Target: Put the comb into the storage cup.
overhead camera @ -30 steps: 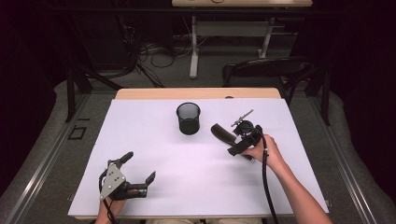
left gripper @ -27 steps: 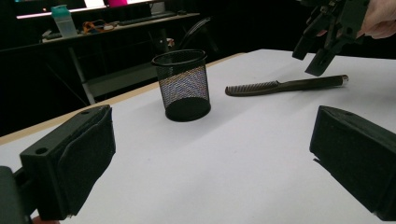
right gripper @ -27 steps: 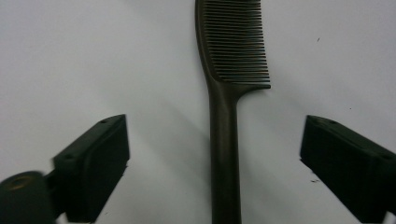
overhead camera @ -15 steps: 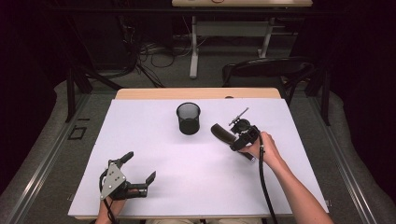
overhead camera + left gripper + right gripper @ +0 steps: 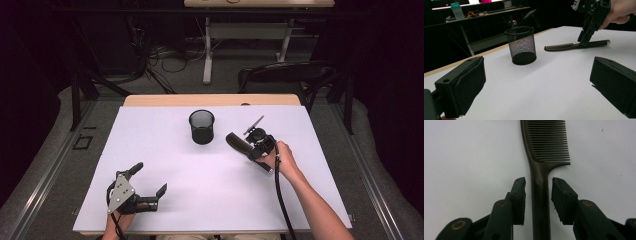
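Comb [image 5: 541,177] lies flat on the white table [image 5: 165,150], right of centre in the high view, its handle between the jaws of the right gripper [image 5: 538,195], which have just been closing without yet pressing it. Left of it stands a mesh cup [image 5: 202,127]. At lower left the left gripper [image 5: 145,187] rests wide open, empty.

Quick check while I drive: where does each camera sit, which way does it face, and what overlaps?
High view: above the person's side, looking forward and down on the table; both forearms show.
Left gripper view: low, along the left gripper toward the mesh cup.
Right gripper view: straight down along the right gripper, its closing jaws straddling the comb.
Shared: every view catches the comb.
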